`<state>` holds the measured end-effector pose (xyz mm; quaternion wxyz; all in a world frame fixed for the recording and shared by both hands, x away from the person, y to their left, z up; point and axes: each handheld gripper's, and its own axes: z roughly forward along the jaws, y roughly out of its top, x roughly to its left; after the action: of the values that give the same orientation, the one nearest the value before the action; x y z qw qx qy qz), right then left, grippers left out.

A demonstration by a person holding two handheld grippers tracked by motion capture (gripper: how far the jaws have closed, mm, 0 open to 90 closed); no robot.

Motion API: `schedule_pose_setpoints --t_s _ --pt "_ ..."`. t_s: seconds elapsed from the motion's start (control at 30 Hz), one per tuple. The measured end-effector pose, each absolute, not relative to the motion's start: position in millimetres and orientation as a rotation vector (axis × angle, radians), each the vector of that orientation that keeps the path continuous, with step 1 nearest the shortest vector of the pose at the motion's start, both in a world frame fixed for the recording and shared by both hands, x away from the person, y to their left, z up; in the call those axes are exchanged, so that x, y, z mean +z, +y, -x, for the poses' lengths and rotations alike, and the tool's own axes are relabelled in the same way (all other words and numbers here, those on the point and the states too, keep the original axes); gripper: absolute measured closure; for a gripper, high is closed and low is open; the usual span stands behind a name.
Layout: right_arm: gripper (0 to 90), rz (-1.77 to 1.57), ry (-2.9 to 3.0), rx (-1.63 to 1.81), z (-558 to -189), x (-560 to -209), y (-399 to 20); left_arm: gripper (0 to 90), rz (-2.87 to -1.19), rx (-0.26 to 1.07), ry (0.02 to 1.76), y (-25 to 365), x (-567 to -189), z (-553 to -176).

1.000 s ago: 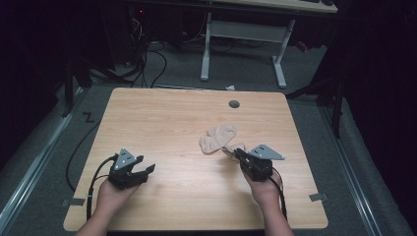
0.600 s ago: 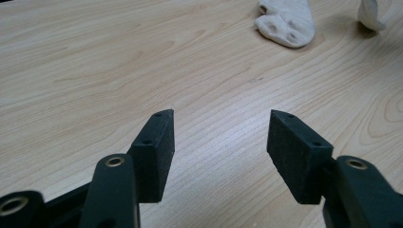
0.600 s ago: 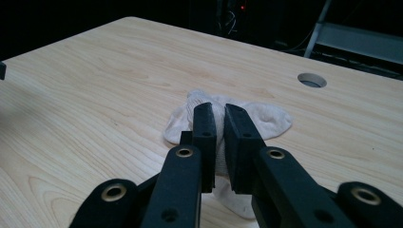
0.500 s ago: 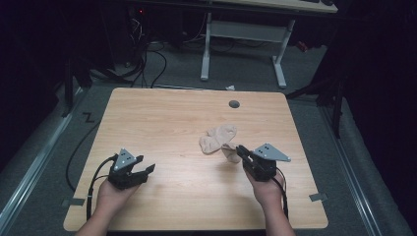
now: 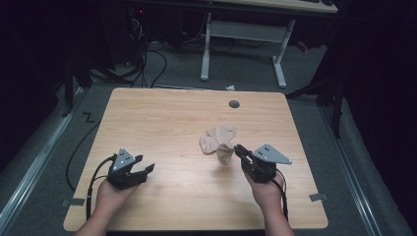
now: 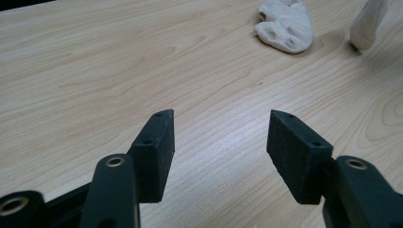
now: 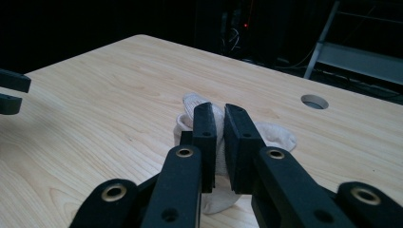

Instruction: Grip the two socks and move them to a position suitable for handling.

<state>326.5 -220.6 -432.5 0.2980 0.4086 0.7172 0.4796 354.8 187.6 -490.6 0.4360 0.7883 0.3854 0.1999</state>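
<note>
A sock [image 5: 225, 153] is pinched between the jaws of the right gripper [image 5: 239, 151] and is held just above the table [image 5: 162, 118], beside another sock [image 5: 216, 138] lying flat. The left gripper [image 5: 146, 168] is kept open, with nothing between its jaws.

right gripper [image 7: 219, 147] fingers [image 7: 204, 137] clamped on beige sock [image 7: 219, 161] | sock end hanging above wooden surface [image 7: 95, 95] | round hole [image 7: 314, 101] far right

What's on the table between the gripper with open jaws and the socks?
Nothing: in the high view, bare wood lies between the left hand-held gripper and the socks; the left gripper view agrees.
</note>
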Motion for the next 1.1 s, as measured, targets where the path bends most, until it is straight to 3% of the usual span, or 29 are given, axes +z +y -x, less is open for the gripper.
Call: schedule_pose_setpoints --t_s 1.1 --pt "84.1 -0.908 2.026 1.422 -289.8 -419.1 -159.8 42.9 -1.951 0.503 0.945 187.8 -488.8 -353.9"
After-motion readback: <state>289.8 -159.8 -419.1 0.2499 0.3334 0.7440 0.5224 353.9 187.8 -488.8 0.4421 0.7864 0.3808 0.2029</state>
